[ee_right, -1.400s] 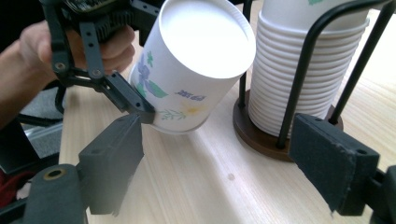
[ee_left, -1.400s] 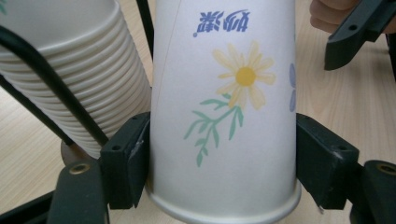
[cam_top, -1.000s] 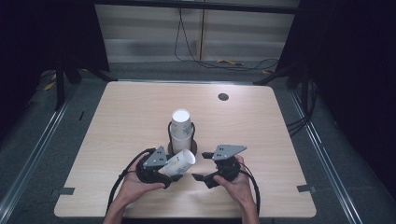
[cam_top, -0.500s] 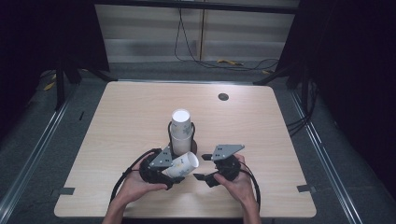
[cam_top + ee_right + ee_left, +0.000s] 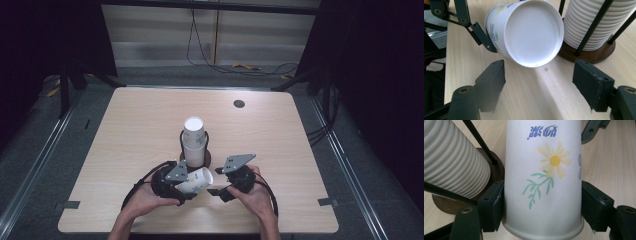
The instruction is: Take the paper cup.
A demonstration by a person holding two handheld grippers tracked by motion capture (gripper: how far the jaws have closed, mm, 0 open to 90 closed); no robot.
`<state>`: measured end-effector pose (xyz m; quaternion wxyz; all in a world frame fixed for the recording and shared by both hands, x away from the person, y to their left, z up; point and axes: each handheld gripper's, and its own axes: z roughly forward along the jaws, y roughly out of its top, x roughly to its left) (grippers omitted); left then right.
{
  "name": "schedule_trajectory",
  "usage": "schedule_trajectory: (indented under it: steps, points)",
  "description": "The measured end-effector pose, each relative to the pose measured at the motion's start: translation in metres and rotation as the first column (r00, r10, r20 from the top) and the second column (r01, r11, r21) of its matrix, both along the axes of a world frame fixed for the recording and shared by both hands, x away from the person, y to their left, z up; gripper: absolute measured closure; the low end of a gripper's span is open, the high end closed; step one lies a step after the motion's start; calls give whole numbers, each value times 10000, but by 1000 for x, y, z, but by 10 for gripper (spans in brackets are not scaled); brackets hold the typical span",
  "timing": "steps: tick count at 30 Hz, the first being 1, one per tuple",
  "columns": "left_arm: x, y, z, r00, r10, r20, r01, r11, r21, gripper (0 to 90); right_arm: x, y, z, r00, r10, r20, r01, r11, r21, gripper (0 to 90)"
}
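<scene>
A white paper cup point(image 5: 196, 180) with a flower print lies tilted in my left gripper point(image 5: 192, 186), low over the table near its front edge. In the left gripper view the two pads point(image 5: 492, 205) press on the cup's point(image 5: 544, 177) sides near its rim. My right gripper point(image 5: 214, 181) faces the cup's flat bottom point(image 5: 531, 32) from the right. Its jaws have just been closing and stand partly apart point(image 5: 539, 85) with nothing between them. Just behind stands a stack of paper cups point(image 5: 194, 137) in a wire holder on a dark wooden base point(image 5: 589, 53).
The wooden table point(image 5: 140, 125) has a small dark round grommet point(image 5: 239, 104) at the back right. Black cables loop from both grippers near the front edge. The floor and dark frame legs surround the table.
The left gripper has carried the cup a little to the right and toward the near edge. The right hand has stayed in place.
</scene>
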<state>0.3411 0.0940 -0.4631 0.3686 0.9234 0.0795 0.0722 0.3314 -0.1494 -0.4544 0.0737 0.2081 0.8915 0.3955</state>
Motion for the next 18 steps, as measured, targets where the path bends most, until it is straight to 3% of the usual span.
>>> schedule_trajectory:
  steps: [9, 14, 18]
  points:
    - [1, -4, 1, 9996, -282, 26, 281, 9989, 381, 283, 2, 2, 0, 9993, 302, -230, -309, 9991, -274, 283]
    - [1, -8, 1, 9990, -436, 79, 428, 9958, 813, 283, 4, 6, 0, 9966, 687, -462, -704, 9969, -362, 303]
    - [0, -8, 3, 9986, -514, 128, 501, 9951, 856, 285, 6, 9, 0, 9947, 843, -596, -873, 9950, -494, 317]
